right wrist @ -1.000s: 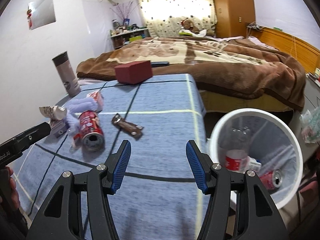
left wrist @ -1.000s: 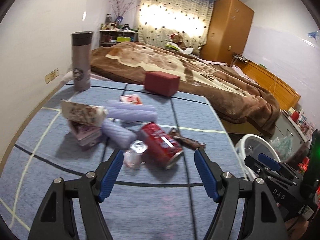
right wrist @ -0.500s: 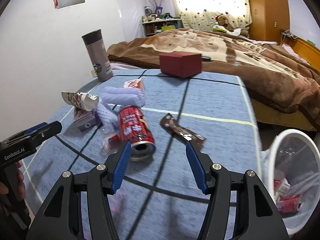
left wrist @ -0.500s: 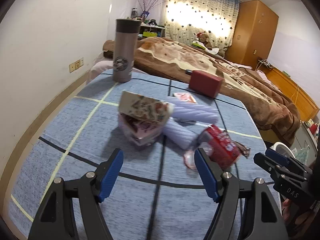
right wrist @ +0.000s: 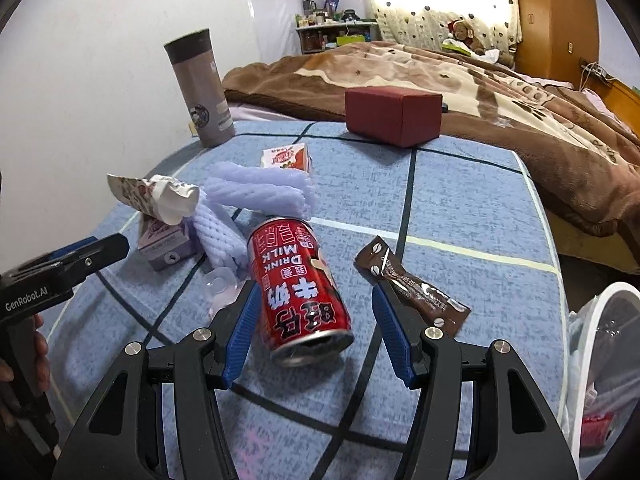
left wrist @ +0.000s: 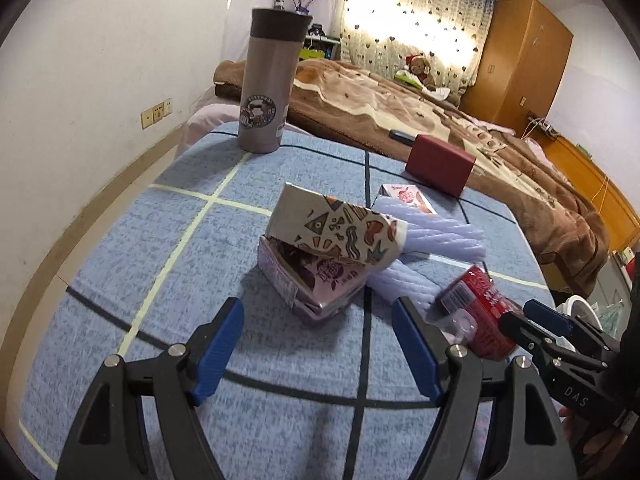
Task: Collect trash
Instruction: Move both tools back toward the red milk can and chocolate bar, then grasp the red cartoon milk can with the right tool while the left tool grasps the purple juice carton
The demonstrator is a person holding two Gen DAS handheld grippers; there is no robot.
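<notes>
A red milk-drink can (right wrist: 300, 288) lies on its side on the blue table cloth (right wrist: 460, 208). My right gripper (right wrist: 312, 312) is open with its jaws on either side of the can. A brown snack wrapper (right wrist: 412, 284) lies right of it. A crumpled patterned carton (left wrist: 320, 256) sits on a pink box, just ahead of my open left gripper (left wrist: 318, 328). Purple foam netting (right wrist: 256, 192) and a small clear cup (right wrist: 220, 284) lie between carton and can. The can also shows in the left wrist view (left wrist: 480, 312).
A grey thermos (left wrist: 272, 80) stands at the table's far left. A dark red box (right wrist: 394, 116) and a small milk carton (right wrist: 286, 158) lie further back. A white mesh bin (right wrist: 600, 360) holding trash stands right of the table. A bed lies behind.
Both grippers moved forward and left. My right gripper now straddles the red can. My left gripper has swung from the can toward the crumpled carton.
</notes>
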